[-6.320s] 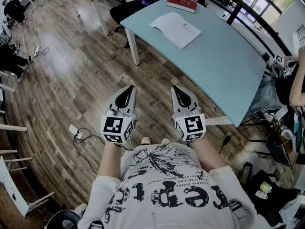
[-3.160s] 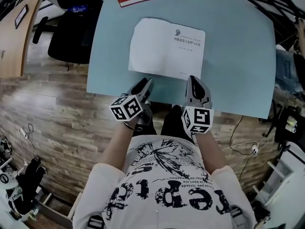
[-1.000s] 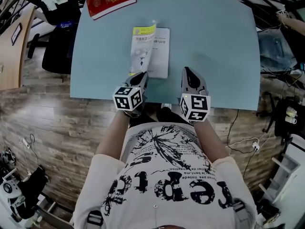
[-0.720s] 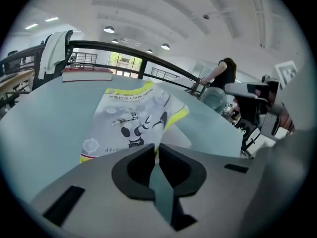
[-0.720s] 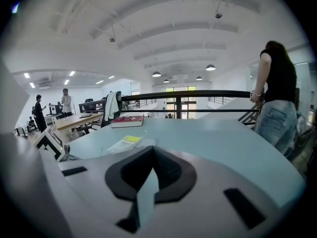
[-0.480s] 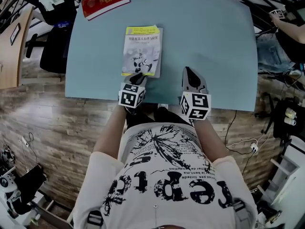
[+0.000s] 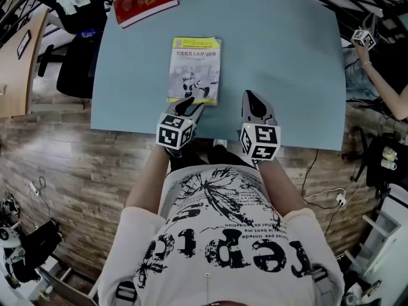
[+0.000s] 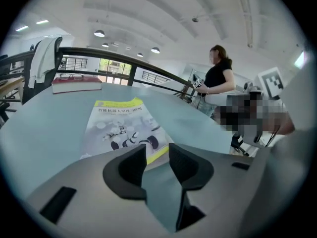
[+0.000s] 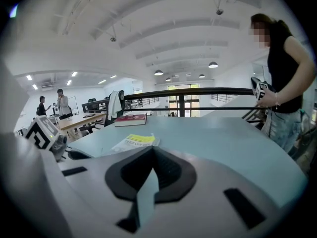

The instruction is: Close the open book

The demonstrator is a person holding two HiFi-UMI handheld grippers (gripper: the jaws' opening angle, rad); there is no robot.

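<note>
Since a second earlier, the front cover had swung over from half-raised to lying flat, and my left gripper point(image 7: 190, 104) had let go, its jaws having just been opening. They stood apart at the near edge of the paperback point(image 7: 195, 70), with nothing pressed between the pads and only the table surface showing in the gap. The yellow strip along the book's near edge lay just beyond the tips.

My right gripper point(image 7: 253, 97) hovered over the near edge of the table point(image 7: 287, 56), to the right of the paperback and apart from it. Its jaws were drawn together on nothing.

The paperback lay closed and face up, near the table's front edge and toward my left. Its cover showed a yellow band at the far end and a white robot figure lower down. Judging by that, the closing was done. All that seemed left was to draw the left gripper clear.

The table was a broad, pale blue top with a curved far side. A closed red book point(image 7: 145, 1) lay at its far left corner, well apart from the paperback. Below the table ran a dark wood-plank floor point(image 7: 57, 171), and a black office chair point(image 7: 75, 59) stood to the left. At the far right, another person's arm point(image 7: 382, 81) held a marker cube. The left gripper view showed a dark railing and a white vaulted ceiling with round lights.
</note>
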